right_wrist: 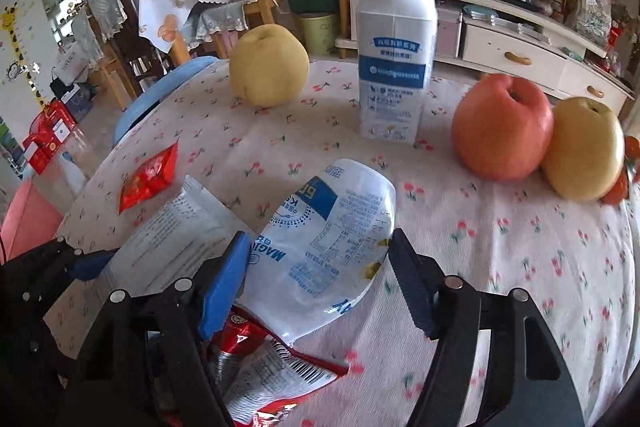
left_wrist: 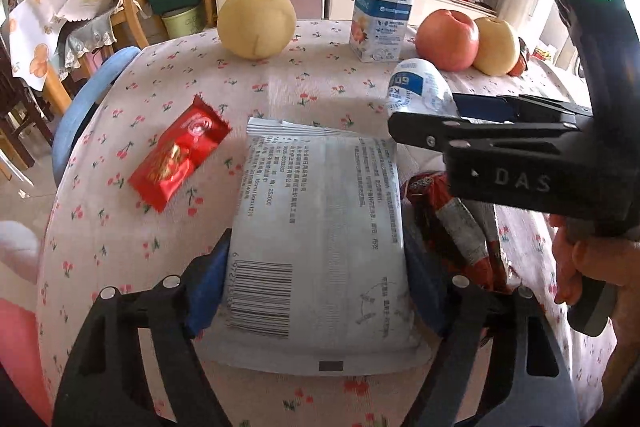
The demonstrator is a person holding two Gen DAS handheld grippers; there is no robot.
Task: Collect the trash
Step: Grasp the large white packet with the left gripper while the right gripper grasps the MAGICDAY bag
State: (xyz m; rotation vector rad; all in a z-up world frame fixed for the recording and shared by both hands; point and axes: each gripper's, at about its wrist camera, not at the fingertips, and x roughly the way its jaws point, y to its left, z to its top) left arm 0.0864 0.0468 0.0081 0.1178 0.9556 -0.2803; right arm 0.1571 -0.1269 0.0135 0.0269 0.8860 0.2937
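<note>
On the cherry-print tablecloth (left_wrist: 320, 83) lies a grey-white packet (left_wrist: 320, 227) with a barcode. My left gripper (left_wrist: 316, 255) has its blue pads against the packet's two long sides, shut on it. My right gripper (right_wrist: 318, 239) is shut on a crumpled white-and-blue pouch (right_wrist: 328, 227), which the left wrist view shows at that gripper's tips (left_wrist: 424, 109). Under and beside the pouch lies a red-and-white snack wrapper (right_wrist: 256, 367), also seen right of the packet (left_wrist: 452, 223). A small red candy wrapper (left_wrist: 180, 159) lies loose to the left.
At the back of the table stand a white milk bottle (left_wrist: 384, 7), a yellow pear (left_wrist: 256, 21), a red apple (left_wrist: 446, 39) and a second pear (left_wrist: 494, 45). A blue chair back (left_wrist: 88, 107) hugs the left table edge. A hand (left_wrist: 588, 267) holds the right gripper.
</note>
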